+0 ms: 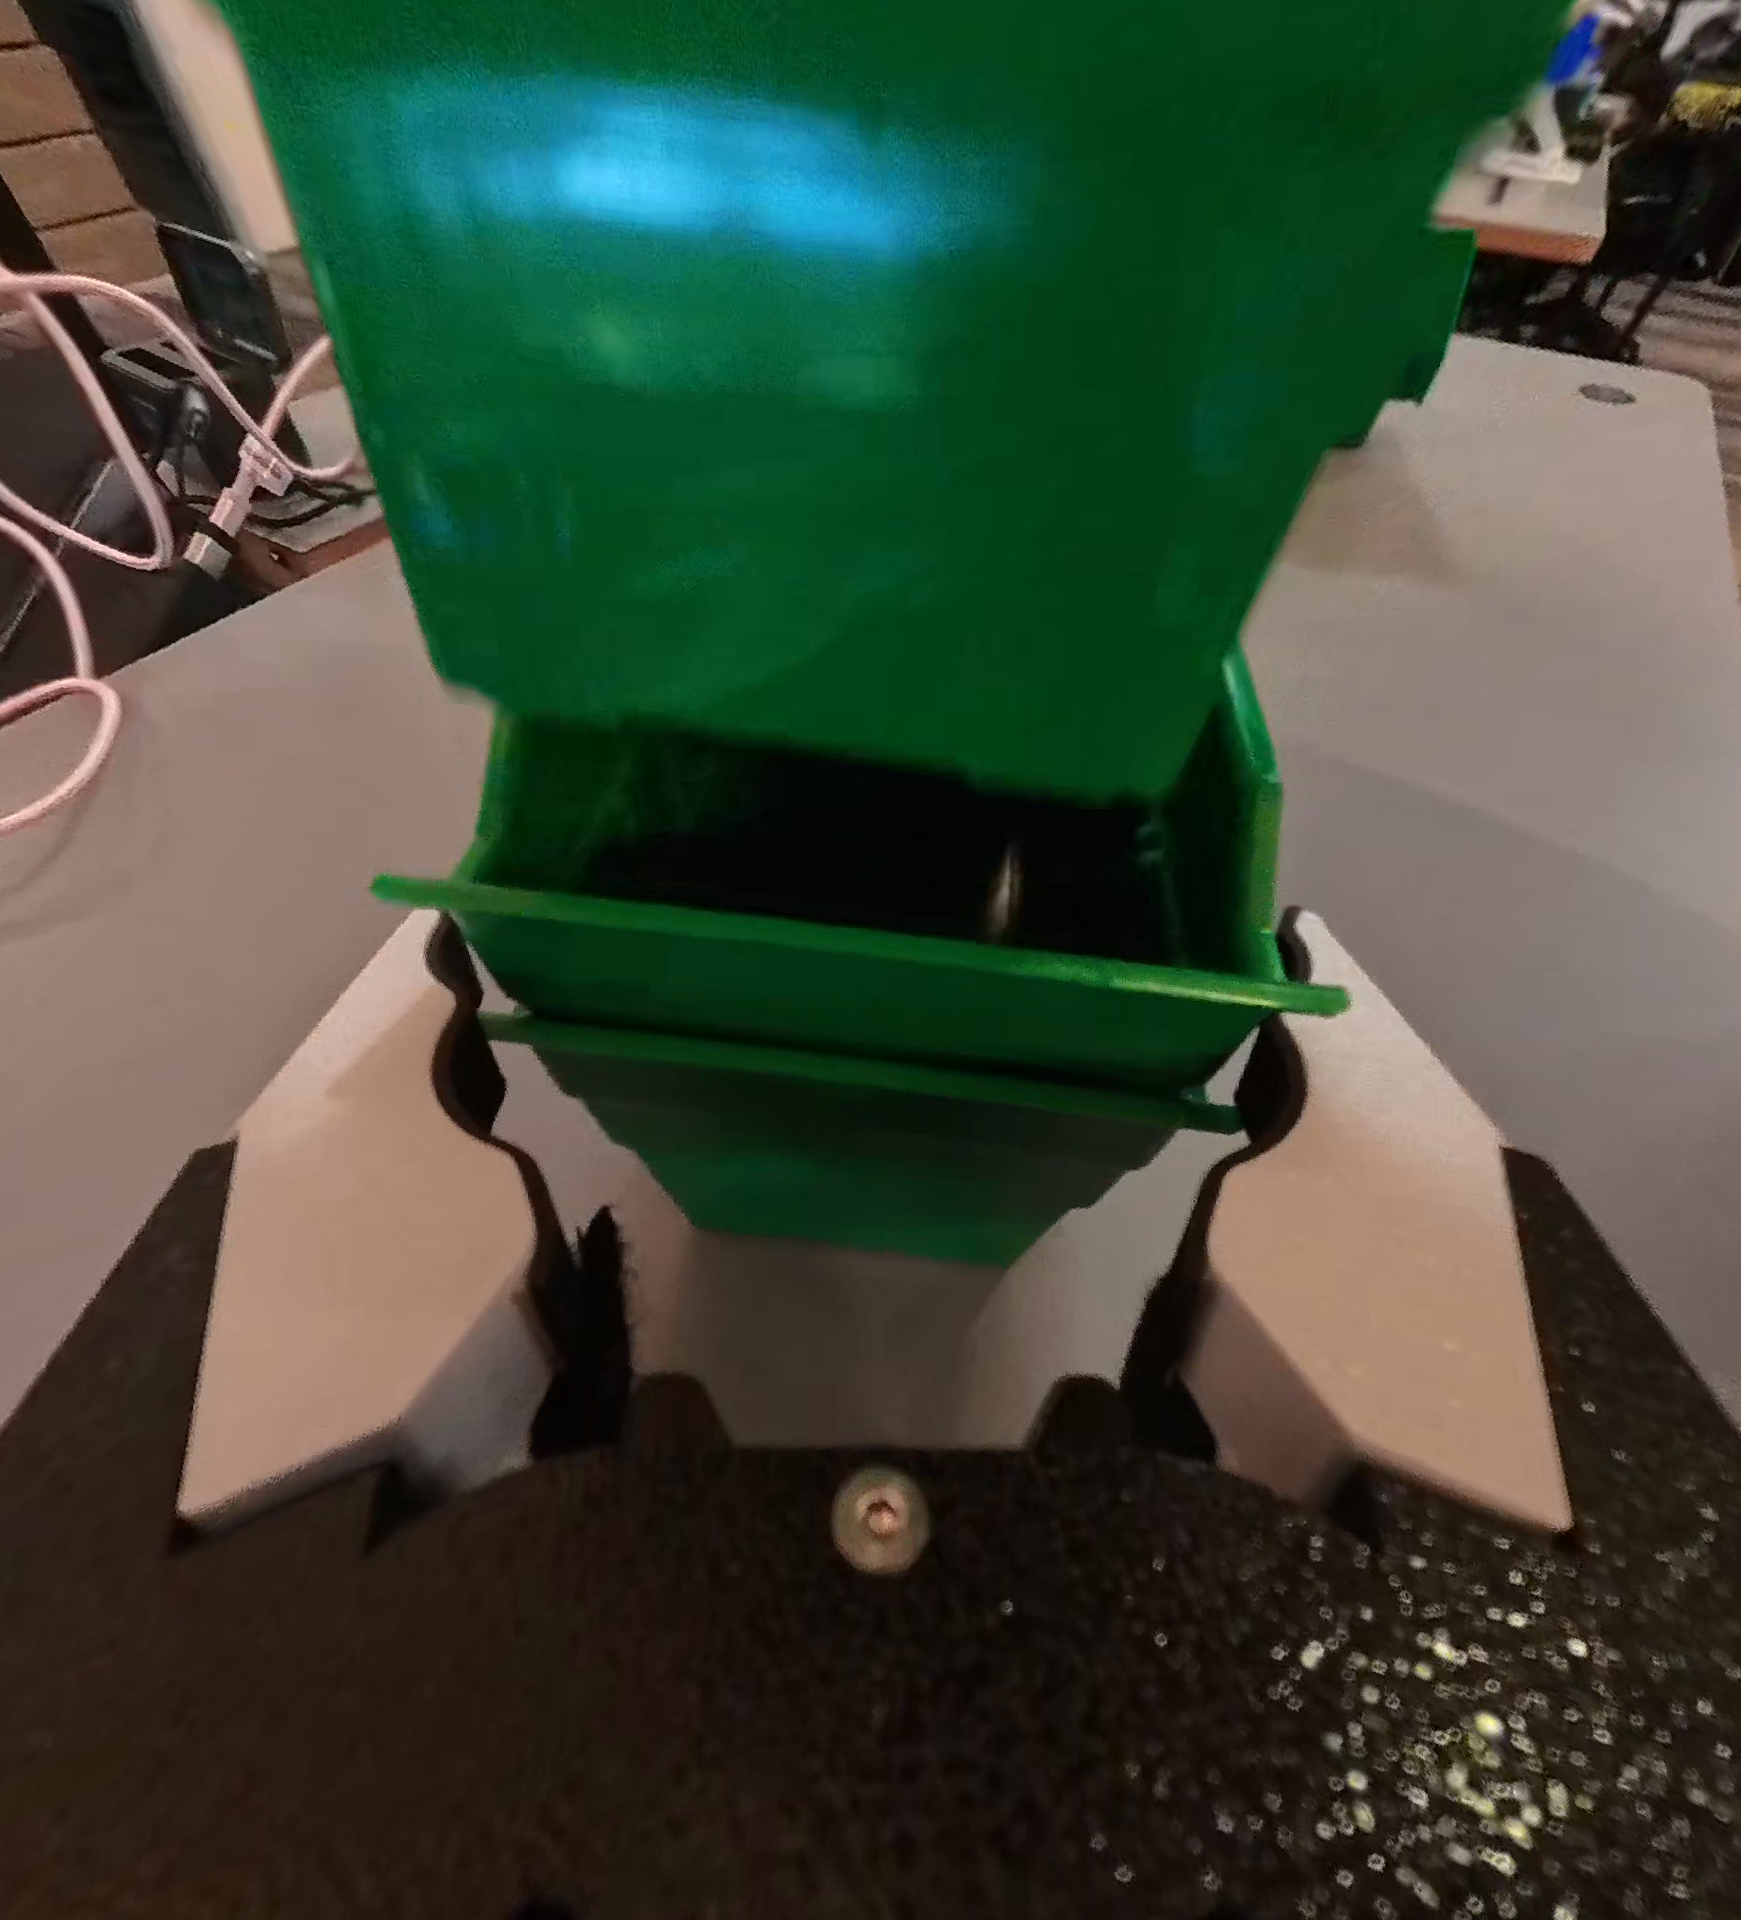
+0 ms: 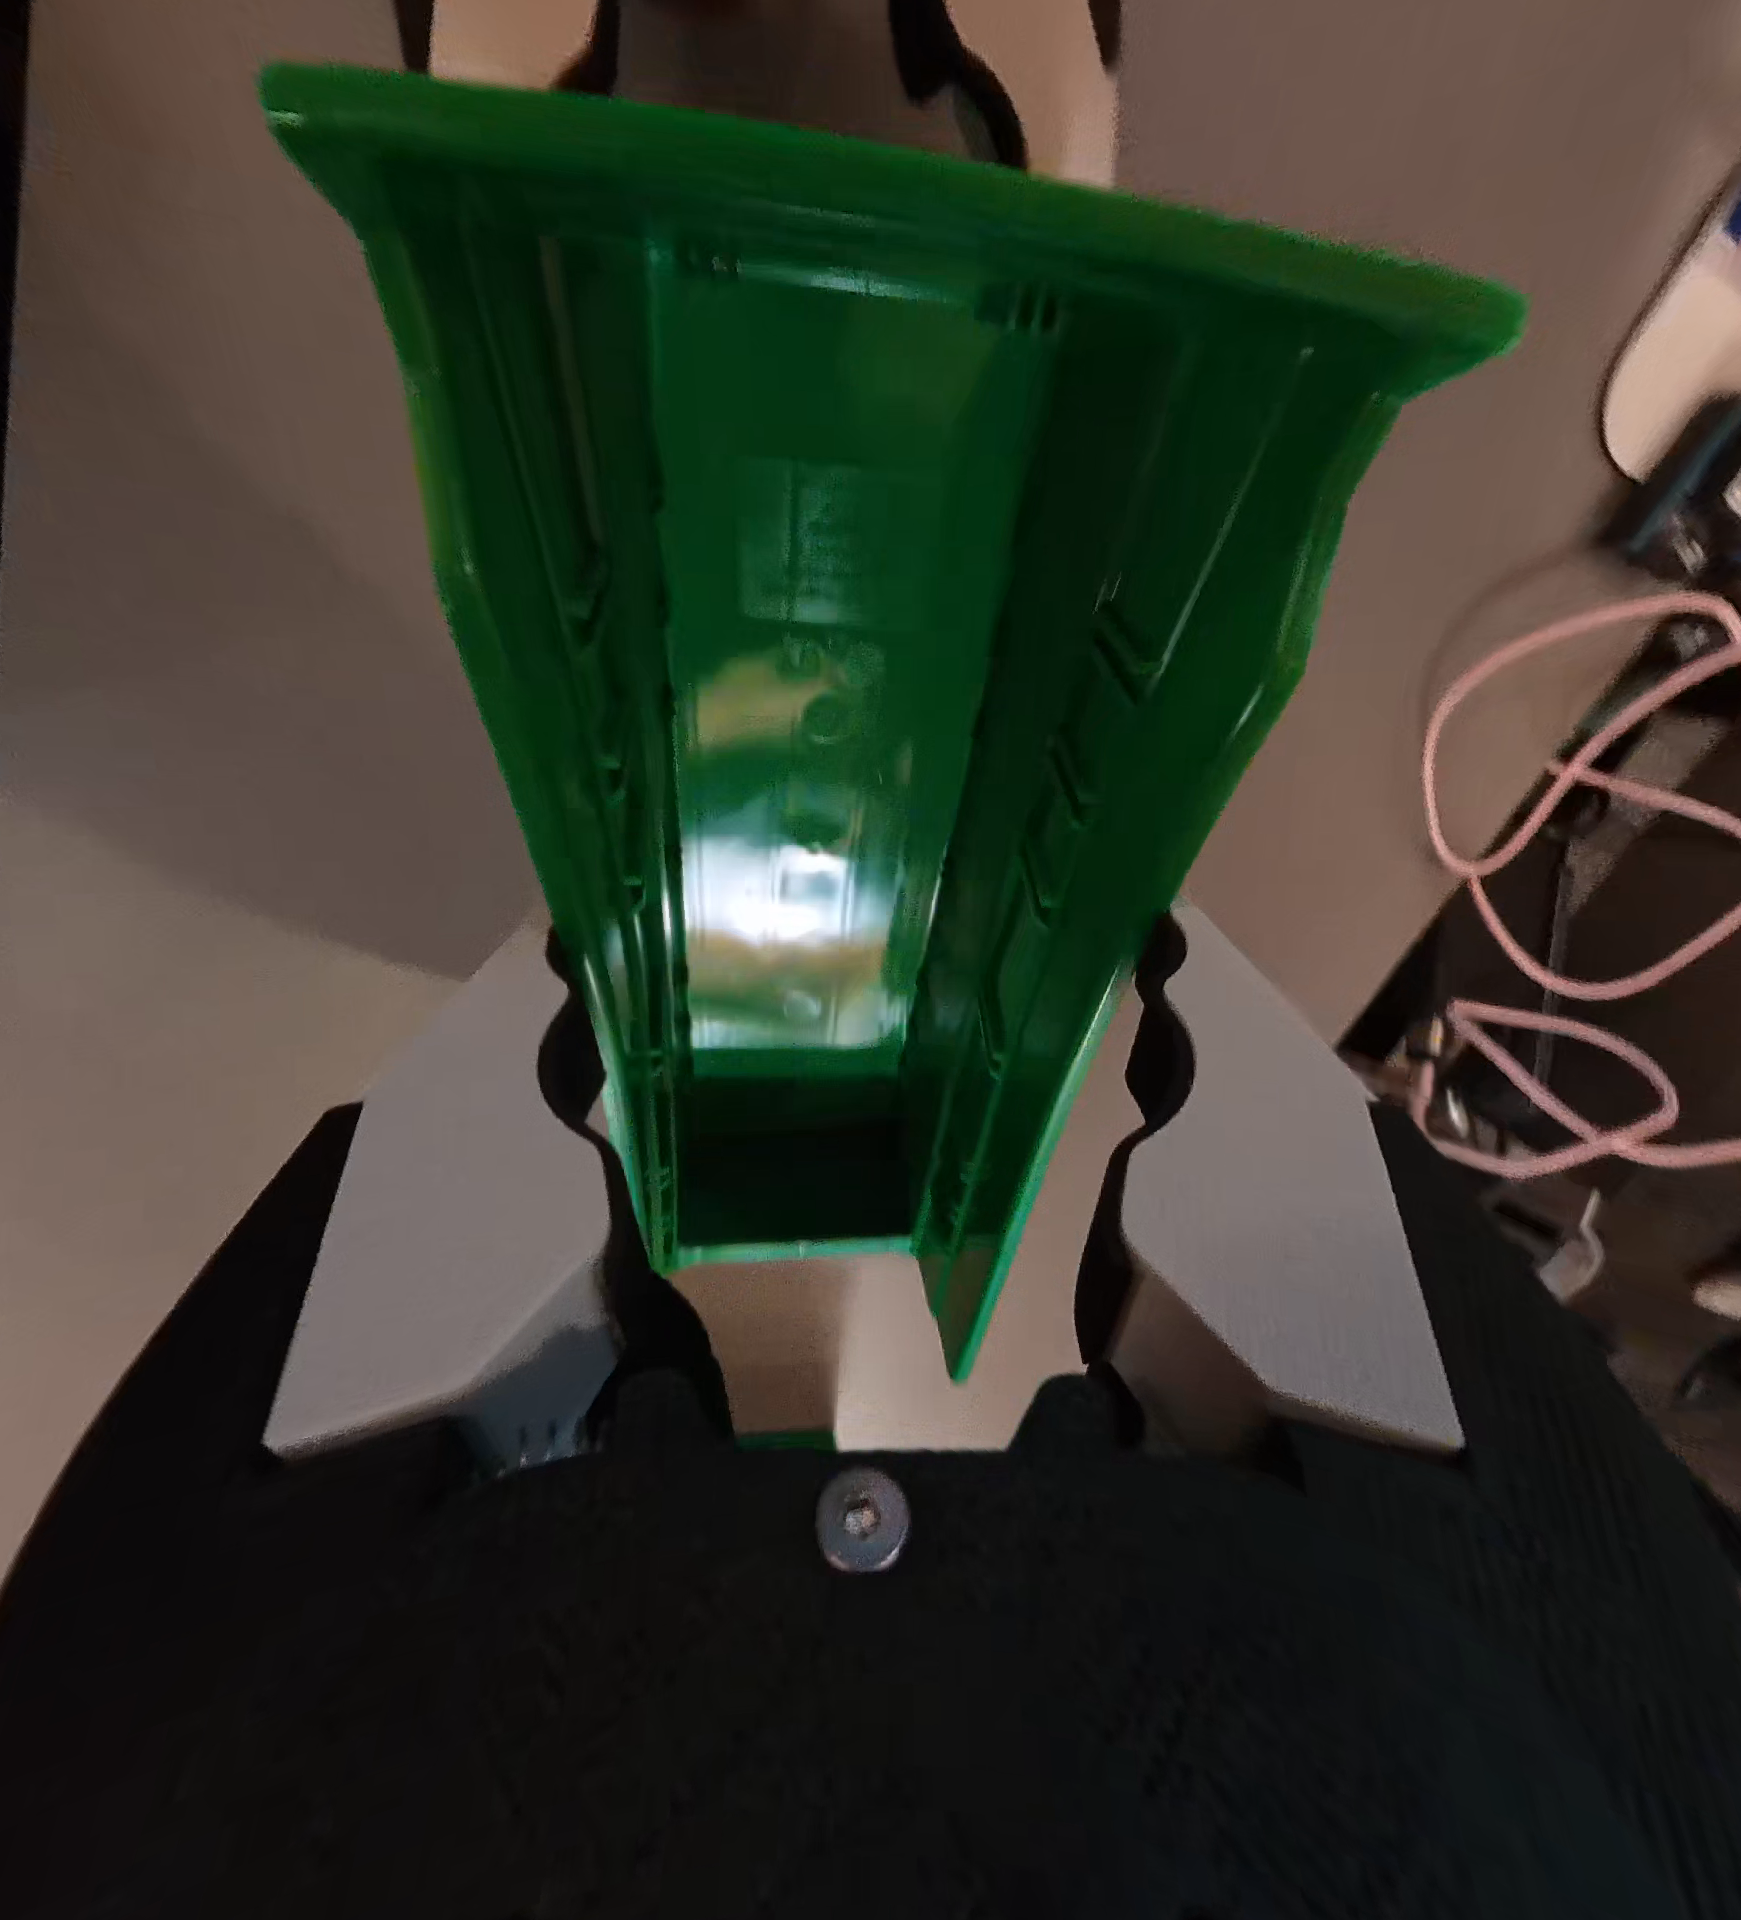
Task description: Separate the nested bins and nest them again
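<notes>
In the left wrist view, two nested green bins (image 1: 845,987) sit on the grey table, the inner one's rim just above the outer one (image 1: 845,1174). My left gripper (image 1: 866,966) is shut on their sides near the front lip. A third green bin (image 1: 824,364) hangs tilted above them, its lower end just over the opening of the nested pair. In the right wrist view that bin (image 2: 824,623) faces me open side up, and my right gripper (image 2: 861,966) is shut on its narrow end. The left gripper's fingers (image 2: 1063,94) show beyond its far rim.
The grey table (image 1: 1468,727) extends to the right and ends at an edge on the left. Pink cables (image 1: 24,520) loop over dark gear past that left edge; they also show in the right wrist view (image 2: 1572,883). Chairs and clutter stand at the far right (image 1: 1728,156).
</notes>
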`<state>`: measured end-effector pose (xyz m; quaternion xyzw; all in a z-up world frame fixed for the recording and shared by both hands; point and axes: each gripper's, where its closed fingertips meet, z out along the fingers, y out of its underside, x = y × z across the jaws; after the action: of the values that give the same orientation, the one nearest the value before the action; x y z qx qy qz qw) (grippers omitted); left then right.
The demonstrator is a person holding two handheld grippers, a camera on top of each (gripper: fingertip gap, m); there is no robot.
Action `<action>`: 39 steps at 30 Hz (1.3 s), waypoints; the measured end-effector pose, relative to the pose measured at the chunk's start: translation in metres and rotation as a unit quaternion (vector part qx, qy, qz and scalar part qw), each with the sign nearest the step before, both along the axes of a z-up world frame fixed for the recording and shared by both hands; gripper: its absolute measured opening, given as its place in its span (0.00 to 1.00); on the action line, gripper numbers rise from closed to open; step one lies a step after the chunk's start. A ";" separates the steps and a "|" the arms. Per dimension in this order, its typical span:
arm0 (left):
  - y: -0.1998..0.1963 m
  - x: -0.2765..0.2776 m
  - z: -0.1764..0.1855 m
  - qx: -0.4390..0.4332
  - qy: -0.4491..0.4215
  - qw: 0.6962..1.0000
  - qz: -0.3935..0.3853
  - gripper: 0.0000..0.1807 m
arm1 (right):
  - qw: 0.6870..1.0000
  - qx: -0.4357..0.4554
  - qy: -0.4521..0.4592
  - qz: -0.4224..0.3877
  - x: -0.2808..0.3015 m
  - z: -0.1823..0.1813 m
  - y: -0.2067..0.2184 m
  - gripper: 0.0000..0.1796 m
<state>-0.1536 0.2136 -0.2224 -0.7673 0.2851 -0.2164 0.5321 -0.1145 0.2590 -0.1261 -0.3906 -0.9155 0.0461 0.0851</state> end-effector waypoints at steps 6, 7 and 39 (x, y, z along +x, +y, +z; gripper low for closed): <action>0.005 -0.033 0.000 -0.006 0.013 0.999 -0.030 0.75 | 0.993 -0.024 0.036 -0.105 0.024 0.049 0.038 0.57; 0.007 -0.043 0.000 -0.006 0.015 1.000 -0.021 0.74 | 0.991 -0.033 0.049 -0.121 0.028 0.057 0.043 0.57; -0.052 -0.059 0.084 0.165 -0.104 0.958 0.211 0.88 | 0.652 0.020 -0.095 -0.752 0.252 -0.103 0.186 0.77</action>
<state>-0.2129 0.1620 -0.1388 -0.6845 0.0918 -0.1279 0.7118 0.1379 0.4449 -0.2288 -0.9458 -0.3122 -0.0891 0.0111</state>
